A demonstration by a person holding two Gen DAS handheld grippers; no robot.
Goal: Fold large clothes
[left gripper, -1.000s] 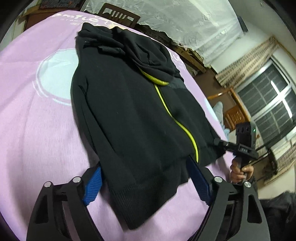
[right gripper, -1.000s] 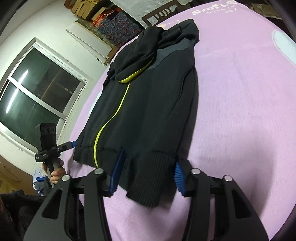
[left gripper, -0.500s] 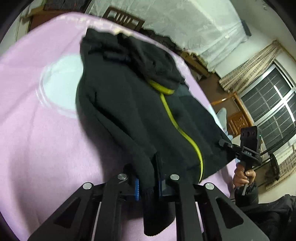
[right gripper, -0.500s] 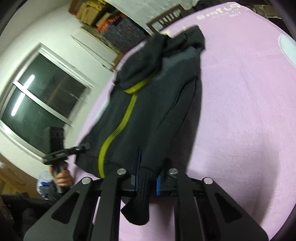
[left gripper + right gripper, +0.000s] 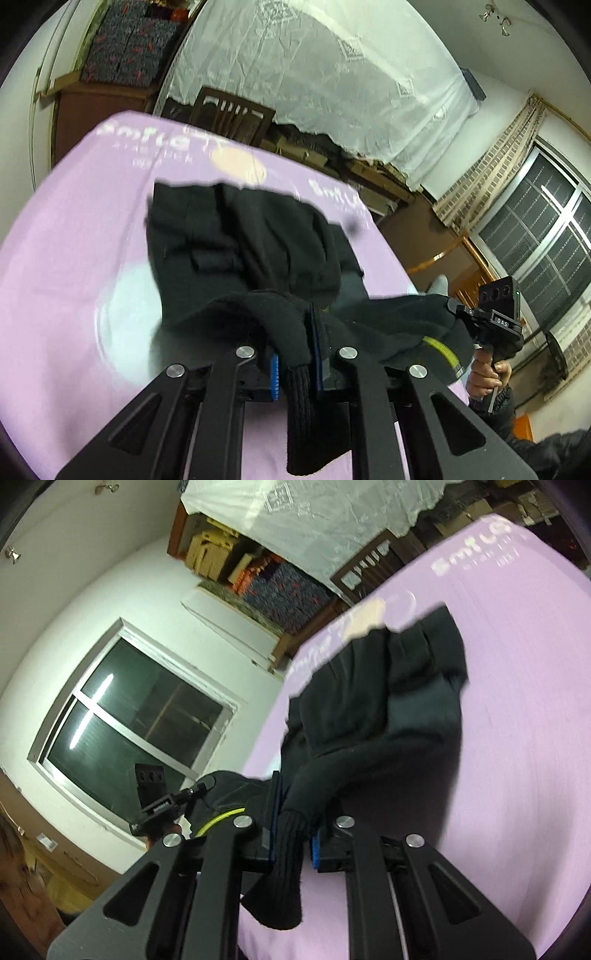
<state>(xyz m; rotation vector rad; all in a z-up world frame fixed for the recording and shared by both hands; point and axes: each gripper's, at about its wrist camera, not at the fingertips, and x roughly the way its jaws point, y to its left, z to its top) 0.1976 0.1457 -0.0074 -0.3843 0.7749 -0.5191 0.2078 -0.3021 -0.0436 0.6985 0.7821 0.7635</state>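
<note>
A black zip hoodie (image 5: 251, 251) with a yellow-green zipper (image 5: 441, 347) lies on the pink blanket (image 5: 74, 266). Its bottom hem is lifted off the bed and carried toward the hood end. My left gripper (image 5: 295, 347) is shut on the ribbed hem at one corner; the cuff hangs down between the blue pads (image 5: 317, 347). My right gripper (image 5: 293, 827) is shut on the other hem corner of the hoodie (image 5: 388, 701). The right gripper also shows in the left wrist view (image 5: 495, 321), and the left gripper shows in the right wrist view (image 5: 162, 801).
The pink blanket (image 5: 517, 738) has white lettering and a pale round print. A wooden chair (image 5: 229, 114) stands at the far edge. A white lace cloth (image 5: 332, 74) covers stacked boxes behind. Windows (image 5: 546, 236) lie to the sides.
Both grippers went from open around the hem to shut on it. They then lifted the hem and carried it forward over the hoodie's body toward the hood.
</note>
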